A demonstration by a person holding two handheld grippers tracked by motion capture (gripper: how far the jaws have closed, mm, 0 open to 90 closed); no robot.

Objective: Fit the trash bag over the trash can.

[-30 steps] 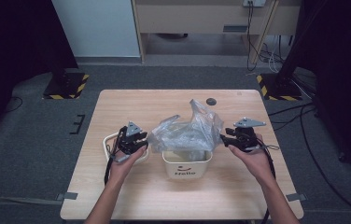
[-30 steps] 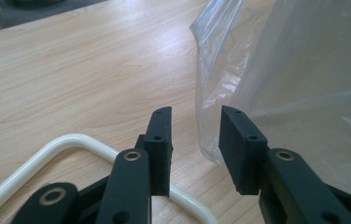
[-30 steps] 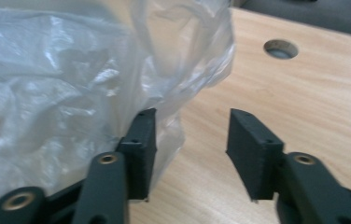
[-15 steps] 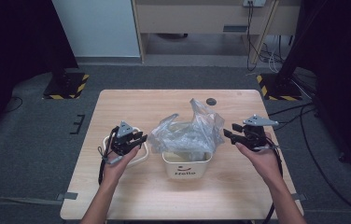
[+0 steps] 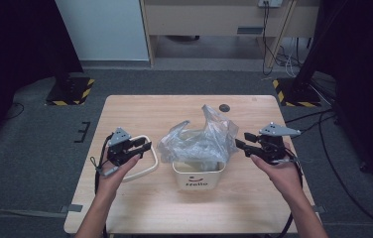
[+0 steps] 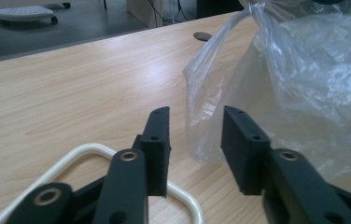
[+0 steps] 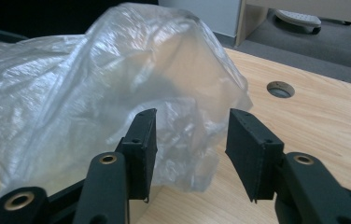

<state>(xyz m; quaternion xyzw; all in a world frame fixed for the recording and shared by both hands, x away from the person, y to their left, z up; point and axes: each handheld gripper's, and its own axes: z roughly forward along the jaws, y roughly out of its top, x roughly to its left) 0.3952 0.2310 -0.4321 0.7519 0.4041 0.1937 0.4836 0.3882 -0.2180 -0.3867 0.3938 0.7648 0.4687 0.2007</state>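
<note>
Left gripper [image 5: 145, 146]: jaws part open, just been opening, nothing between them; held above a cream ring-shaped handle [image 5: 147, 166] lying on the table [image 5: 140, 111]. Centre: crumpled clear plastic bag [image 5: 202, 141] bulging out of a cream bin [image 5: 198, 176]. Right gripper [image 5: 241, 142]: jaws half open, empty, tips just beside the bag's right edge. Bare wood all round; cable hole [image 5: 224, 107] behind the bag.

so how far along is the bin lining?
Done: the clear plastic bag sits in the small white bin, but bunched up, not spread over the rim. In hand: nothing; left gripper and right gripper flank it with open jaws. Left: likely the bag edges and the cream ring beside the bin.
</note>
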